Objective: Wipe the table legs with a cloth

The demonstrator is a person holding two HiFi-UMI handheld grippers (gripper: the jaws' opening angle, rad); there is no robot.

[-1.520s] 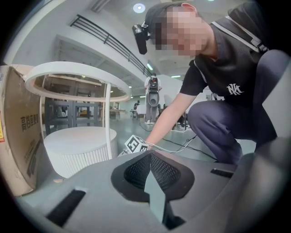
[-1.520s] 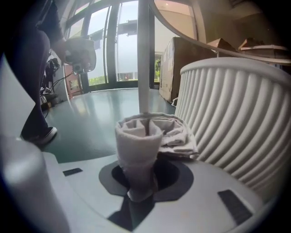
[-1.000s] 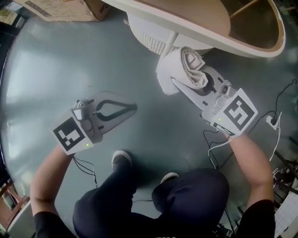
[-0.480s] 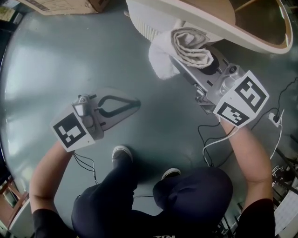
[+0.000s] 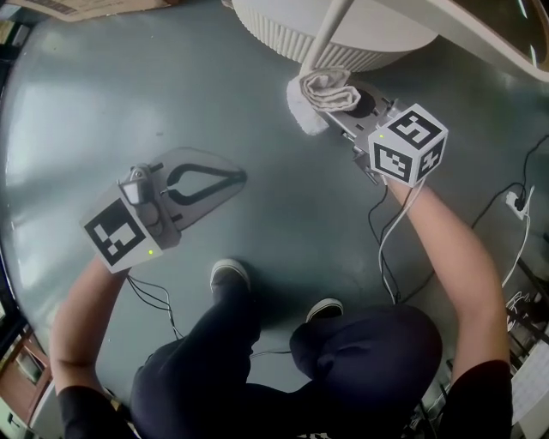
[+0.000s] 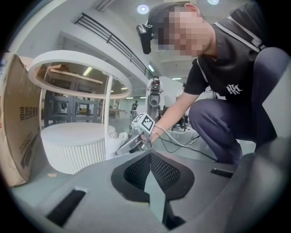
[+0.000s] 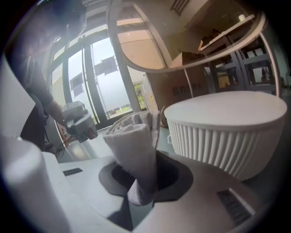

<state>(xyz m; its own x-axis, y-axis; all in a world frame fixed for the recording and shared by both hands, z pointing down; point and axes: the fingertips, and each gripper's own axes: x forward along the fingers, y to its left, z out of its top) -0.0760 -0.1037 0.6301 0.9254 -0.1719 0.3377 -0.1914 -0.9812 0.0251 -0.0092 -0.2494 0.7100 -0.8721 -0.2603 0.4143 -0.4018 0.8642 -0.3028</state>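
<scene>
A rolled white cloth [image 5: 323, 89] is pinched in my right gripper [image 5: 333, 105], which is shut on it. The cloth lies against the foot of a thin white table leg [image 5: 324, 36], where the leg meets the ribbed round base [image 5: 360, 39]. In the right gripper view the cloth [image 7: 136, 150] stands up between the jaws, with the base [image 7: 227, 127] to its right. My left gripper [image 5: 233, 177] hovers low over the grey floor to the left, shut and holding nothing. The left gripper view shows the leg [image 6: 108, 118], the cloth [image 6: 116, 140] and the round tabletop [image 6: 82, 68].
A cardboard box [image 5: 69, 7] [image 6: 18, 118] stands at the far left of the base. Cables and a plug [image 5: 515, 202] trail on the floor at right. The person's shoes [image 5: 230, 273] are planted between the two arms.
My right gripper has carried the cloth farther away and down the leg, close to the ribbed base. The left gripper has barely moved.
</scene>
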